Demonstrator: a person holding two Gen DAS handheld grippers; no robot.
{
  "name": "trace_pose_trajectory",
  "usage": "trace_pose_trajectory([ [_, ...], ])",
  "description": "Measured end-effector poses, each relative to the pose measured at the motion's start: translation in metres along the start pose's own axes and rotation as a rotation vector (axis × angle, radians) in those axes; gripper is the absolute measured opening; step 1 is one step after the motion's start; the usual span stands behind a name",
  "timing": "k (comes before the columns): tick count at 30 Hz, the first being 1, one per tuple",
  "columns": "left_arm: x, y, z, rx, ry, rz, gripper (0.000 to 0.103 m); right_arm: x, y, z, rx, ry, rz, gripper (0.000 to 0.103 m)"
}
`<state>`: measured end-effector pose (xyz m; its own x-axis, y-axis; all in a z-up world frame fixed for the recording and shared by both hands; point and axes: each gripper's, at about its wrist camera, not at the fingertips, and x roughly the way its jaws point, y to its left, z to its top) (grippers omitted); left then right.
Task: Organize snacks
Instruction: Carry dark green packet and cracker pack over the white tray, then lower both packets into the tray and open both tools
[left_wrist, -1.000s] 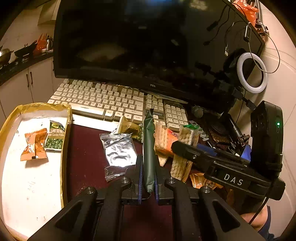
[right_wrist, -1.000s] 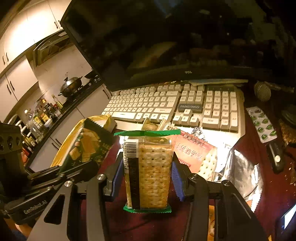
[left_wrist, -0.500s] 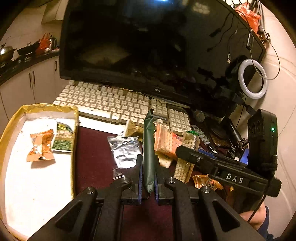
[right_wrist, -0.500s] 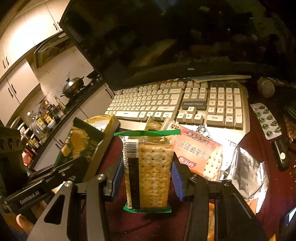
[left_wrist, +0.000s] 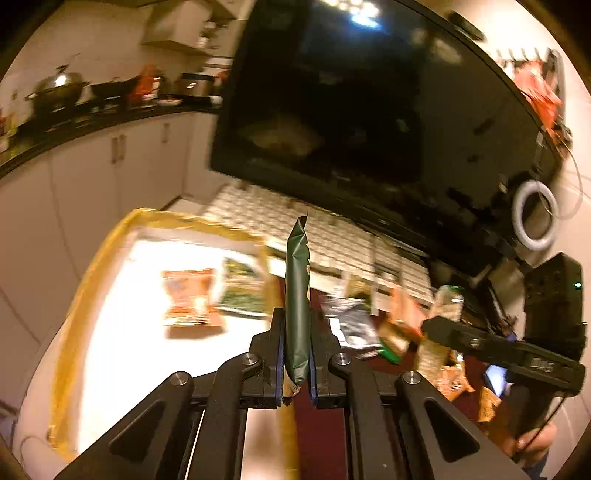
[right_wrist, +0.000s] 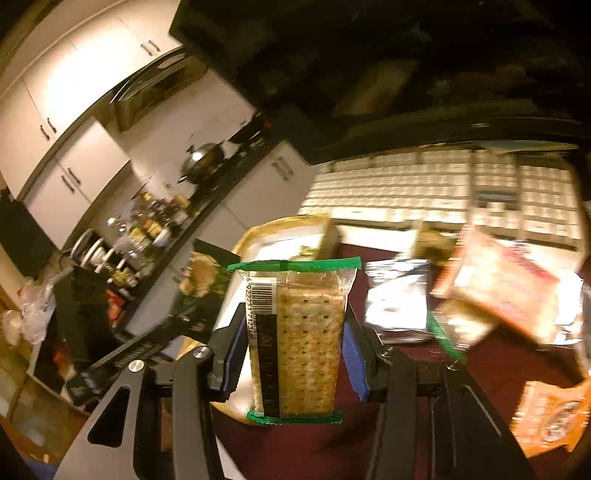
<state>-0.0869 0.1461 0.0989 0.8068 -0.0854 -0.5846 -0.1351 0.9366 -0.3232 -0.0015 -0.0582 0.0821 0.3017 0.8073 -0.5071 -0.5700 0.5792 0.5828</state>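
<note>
My left gripper (left_wrist: 296, 354) is shut on a dark green snack packet (left_wrist: 297, 295), held edge-on above the right rim of the gold-edged white tray (left_wrist: 85, 280). The tray holds an orange packet (left_wrist: 190, 297) and a green pea packet (left_wrist: 243, 290). My right gripper (right_wrist: 293, 354) is shut on a clear cracker pack with green ends (right_wrist: 295, 336), held upright near the tray's corner (right_wrist: 295, 225). The green packet also shows in the right wrist view (right_wrist: 201, 291). The right gripper shows in the left wrist view (left_wrist: 498, 350).
A loose pile of snacks lies on the dark red table: a silver foil packet (right_wrist: 397, 302), a red cracker pack (right_wrist: 498, 288), an orange packet (right_wrist: 554, 417). A white keyboard (right_wrist: 443, 188) and a dark monitor (left_wrist: 369, 110) stand behind. Kitchen counters are at the left.
Both grippers have swung left toward the tray, still holding their packets. The left gripper now hangs over the tray's right rim; the snack pile has slid to the right in both views.
</note>
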Motion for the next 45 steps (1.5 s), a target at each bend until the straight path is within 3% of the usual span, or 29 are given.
trace_pose_trajectory([
  [7,0.000,0.054,-0.013,-0.084,0.025,0.101,0.008,0.063,0.046,-0.001,-0.048,0.114,0.040,0.046],
  [14,0.005,0.083,-0.025,-0.131,0.039,0.136,0.008,0.109,0.064,-0.013,-0.085,0.181,-0.007,0.046],
  [20,0.008,0.084,-0.029,-0.100,0.026,0.171,0.008,0.127,0.066,-0.021,-0.126,0.190,-0.052,0.046],
  [26,0.014,0.077,-0.034,-0.029,0.003,0.264,0.008,0.144,0.067,-0.030,-0.190,0.198,-0.110,0.046],
  [34,0.018,0.080,-0.042,0.011,-0.014,0.321,0.008,0.153,0.065,-0.035,-0.204,0.193,-0.098,0.046],
  [45,0.022,0.075,-0.046,0.032,-0.009,0.337,0.008,0.151,0.063,-0.036,-0.209,0.171,-0.087,0.046],
])
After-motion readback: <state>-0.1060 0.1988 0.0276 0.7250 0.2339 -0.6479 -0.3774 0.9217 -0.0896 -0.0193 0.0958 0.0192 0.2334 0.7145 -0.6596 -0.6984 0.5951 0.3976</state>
